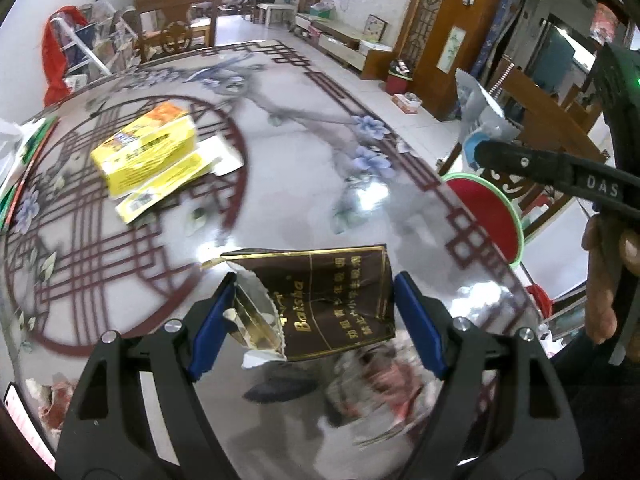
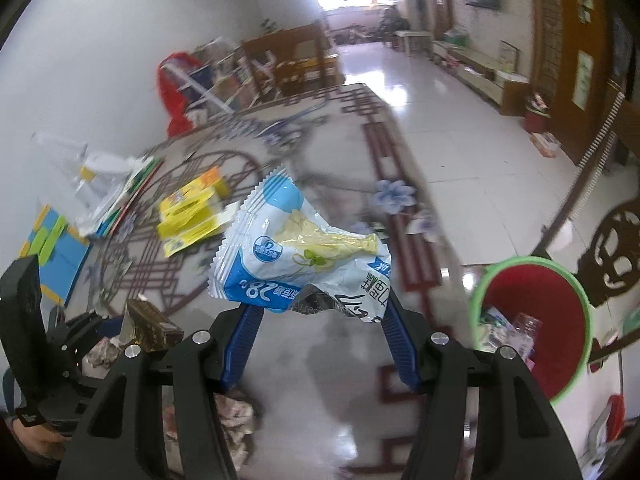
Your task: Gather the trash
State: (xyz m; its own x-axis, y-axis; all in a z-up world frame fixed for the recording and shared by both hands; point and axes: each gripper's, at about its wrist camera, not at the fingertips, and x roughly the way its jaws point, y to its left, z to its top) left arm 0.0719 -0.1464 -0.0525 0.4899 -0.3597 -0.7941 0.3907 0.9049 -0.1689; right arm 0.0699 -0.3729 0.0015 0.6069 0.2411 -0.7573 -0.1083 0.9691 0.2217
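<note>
now left tool clamped on cigarette pack; right tool clamped on wrapper.

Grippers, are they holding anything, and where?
Left gripper clamps the brown cigarette pack by its sides. Right gripper pinches the blue-white snack wrapper by its crumpled end.

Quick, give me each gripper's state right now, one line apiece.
Left gripper: closed on the torn brown cigarette pack, lifted over the table.
Right gripper: closed on the crumpled blue and white snack wrapper.

Glossy tabletop; crinkled shiny plastic wrapper; cardboard box.
</note>
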